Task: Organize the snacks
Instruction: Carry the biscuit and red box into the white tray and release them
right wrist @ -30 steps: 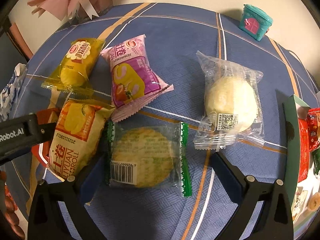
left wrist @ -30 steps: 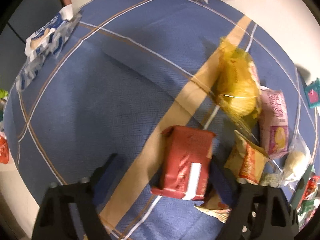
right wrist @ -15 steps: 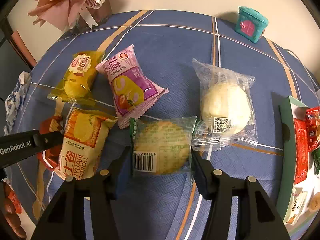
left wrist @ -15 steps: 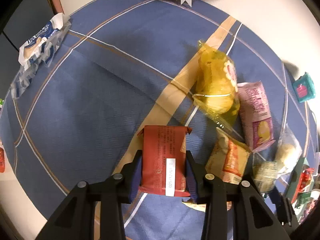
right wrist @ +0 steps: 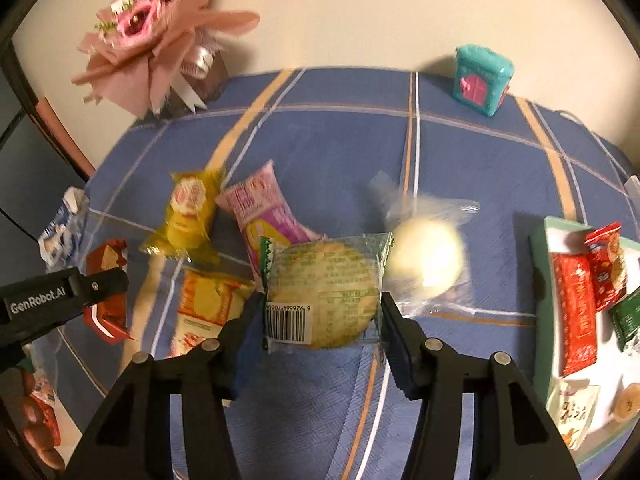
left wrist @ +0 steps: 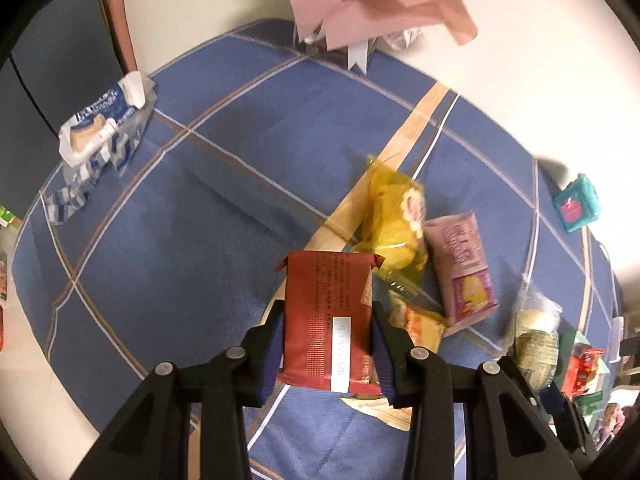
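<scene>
left gripper (left wrist: pixel 326 344) clamps red snack pack (left wrist: pixel 326 320); right gripper (right wrist: pixel 322 320) clamps green-edged round cake packet (right wrist: pixel 324 292)

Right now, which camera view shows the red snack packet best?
The left wrist view: the red snack packet sits centred, clamped in the left gripper, its printed back and white date strip facing the camera. The right wrist view shows only a sliver of it at the left edge, behind that gripper.

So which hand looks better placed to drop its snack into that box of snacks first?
Probably the right. The right gripper holds the round cracker pack, and the snack box sits just beside it. The left gripper, holding the red packet, is farther away.
</scene>
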Available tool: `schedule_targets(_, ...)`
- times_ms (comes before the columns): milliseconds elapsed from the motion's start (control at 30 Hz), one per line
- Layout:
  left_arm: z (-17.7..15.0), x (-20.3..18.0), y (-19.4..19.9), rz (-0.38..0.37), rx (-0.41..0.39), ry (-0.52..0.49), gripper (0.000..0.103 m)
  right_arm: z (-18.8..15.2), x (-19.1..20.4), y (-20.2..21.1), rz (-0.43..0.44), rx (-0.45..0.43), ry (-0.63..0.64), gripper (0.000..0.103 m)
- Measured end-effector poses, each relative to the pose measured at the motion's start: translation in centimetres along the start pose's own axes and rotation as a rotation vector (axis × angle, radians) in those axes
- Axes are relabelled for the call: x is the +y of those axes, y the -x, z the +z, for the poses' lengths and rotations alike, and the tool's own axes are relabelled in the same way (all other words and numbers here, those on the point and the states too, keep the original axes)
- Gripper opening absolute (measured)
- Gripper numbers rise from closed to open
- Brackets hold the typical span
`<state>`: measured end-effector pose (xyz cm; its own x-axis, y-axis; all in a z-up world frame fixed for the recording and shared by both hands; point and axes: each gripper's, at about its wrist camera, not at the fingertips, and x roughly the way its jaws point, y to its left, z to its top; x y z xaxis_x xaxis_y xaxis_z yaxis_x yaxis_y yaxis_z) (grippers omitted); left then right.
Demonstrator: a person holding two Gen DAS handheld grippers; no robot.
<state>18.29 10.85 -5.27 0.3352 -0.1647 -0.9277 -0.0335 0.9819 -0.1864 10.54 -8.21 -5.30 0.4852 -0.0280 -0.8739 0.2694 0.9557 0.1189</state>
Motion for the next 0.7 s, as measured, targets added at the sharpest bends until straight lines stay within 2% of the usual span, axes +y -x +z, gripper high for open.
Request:
schedule_targets(333,-0.2,-2.0,2.2,-0.026,-0.051,-0.013,0.042,1.2,-2.5,2.4,-0.03,-0.026,-0.06,0.057)
schedule_targets(700,-2.1,-7.3,2.8,-0.055,-0.036,-0.083,0.042,1.2,-10.5,4.2,-0.103,-0.016,-0.216,0.057)
